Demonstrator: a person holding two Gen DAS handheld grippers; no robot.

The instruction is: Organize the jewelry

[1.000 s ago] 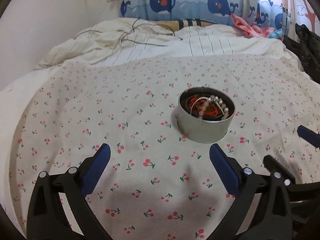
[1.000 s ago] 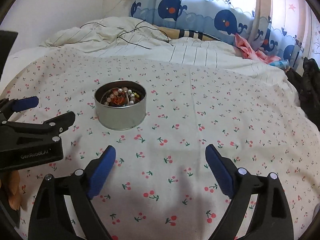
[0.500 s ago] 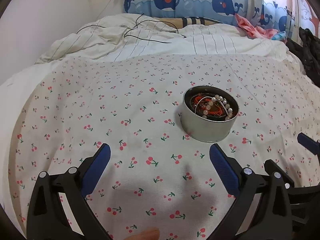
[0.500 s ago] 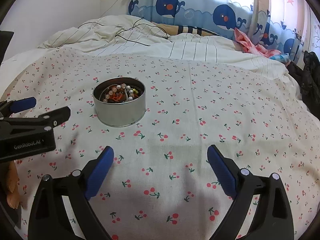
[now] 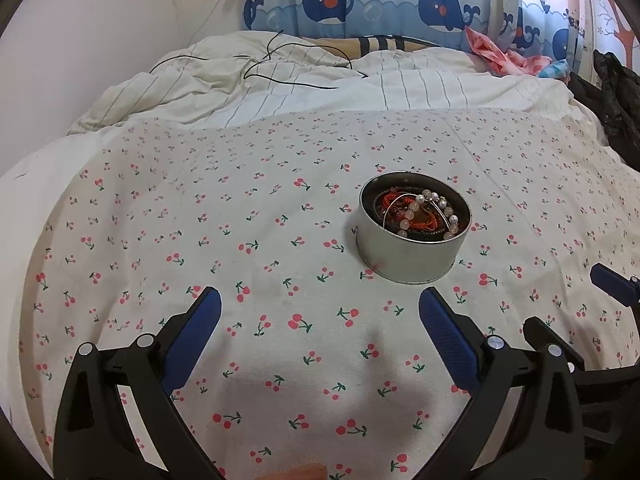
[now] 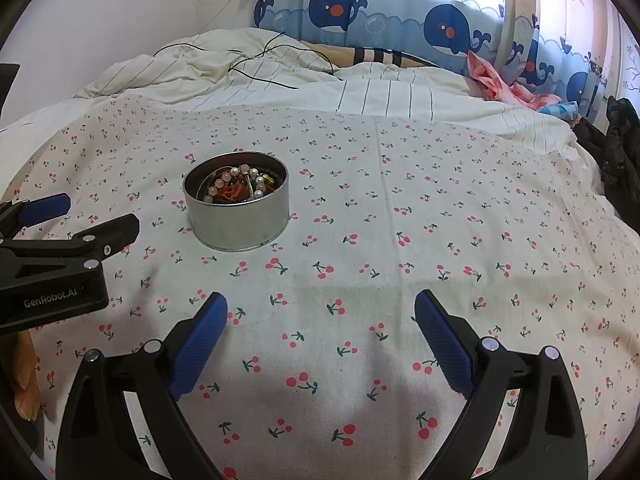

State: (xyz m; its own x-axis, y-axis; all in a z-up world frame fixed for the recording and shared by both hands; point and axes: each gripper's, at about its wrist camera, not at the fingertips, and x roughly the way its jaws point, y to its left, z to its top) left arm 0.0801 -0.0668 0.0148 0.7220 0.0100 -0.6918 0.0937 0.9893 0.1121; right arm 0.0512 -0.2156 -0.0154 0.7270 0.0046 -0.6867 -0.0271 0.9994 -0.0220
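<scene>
A round silver tin (image 5: 412,256) (image 6: 240,220) stands on the cherry-print cloth (image 5: 240,240). Inside lies a tangle of jewelry: a pale bead bracelet (image 5: 434,212) (image 6: 230,184), red cord (image 5: 392,202) and a thin metal bangle. My left gripper (image 5: 320,312) hovers open over the cloth, near and left of the tin, nothing between its blue pads. My right gripper (image 6: 320,316) is open too, near and right of the tin. In the right wrist view the left gripper (image 6: 60,240) shows at the left edge. The right gripper's fingers (image 5: 612,280) show at the right edge of the left wrist view.
A rumpled striped duvet (image 5: 320,92) with a black cable (image 5: 288,76) lies behind the cloth. Whale-print curtains (image 6: 400,12) hang at the back, pink clothes (image 6: 504,88) and a dark garment (image 6: 616,152) at the right. A hand (image 6: 24,384) shows at the lower left.
Both cameras have risen and tilted slightly, so the tin sits a little farther and higher in view. Both grippers stay open; the tin has not moved.
</scene>
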